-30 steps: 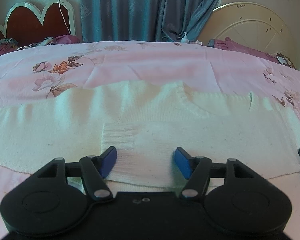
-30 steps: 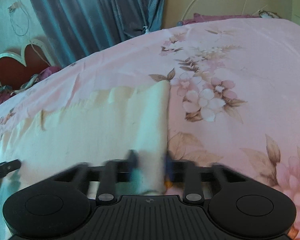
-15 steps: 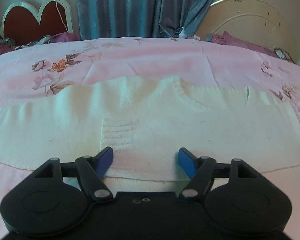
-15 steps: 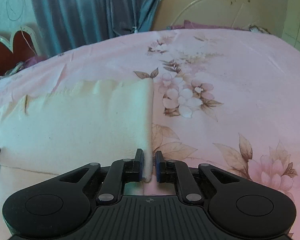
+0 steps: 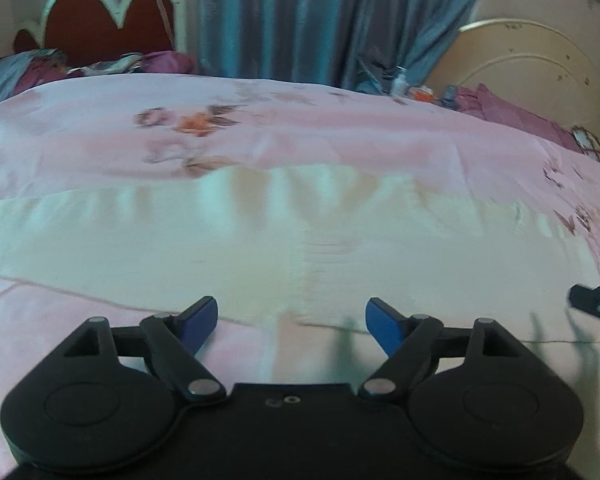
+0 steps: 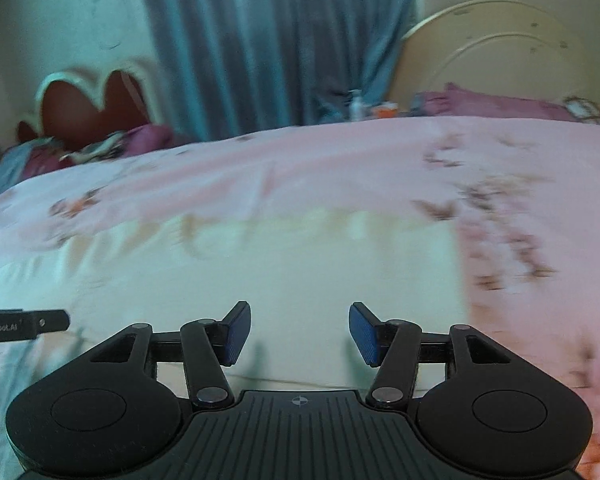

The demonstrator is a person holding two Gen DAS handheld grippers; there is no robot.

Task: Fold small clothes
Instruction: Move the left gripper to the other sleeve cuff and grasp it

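A cream knitted sweater (image 5: 284,240) lies flat and folded across the pink floral bedspread (image 5: 300,132). My left gripper (image 5: 292,320) hovers over its near edge; its jaws are opening and nothing is between the blue pads. In the right wrist view the same sweater (image 6: 280,272) fills the middle, its right folded edge running down beside the flowers. My right gripper (image 6: 298,332) is above the near part of the sweater, its jaws opening, with no cloth between the pads. Both views are blurred by motion.
Blue curtains (image 5: 300,20) hang behind the bed. A red scalloped headboard (image 5: 108,24) and a cream round one (image 5: 528,72) stand at the back. Purple pillows (image 6: 496,106) and small bottles (image 6: 356,106) lie along the far side. The other gripper's tip (image 6: 24,324) shows at the left edge.
My right gripper let go of the sweater's folded edge, opened and drew back to the left. My left gripper opened wider and pulled back and up from the cloth.
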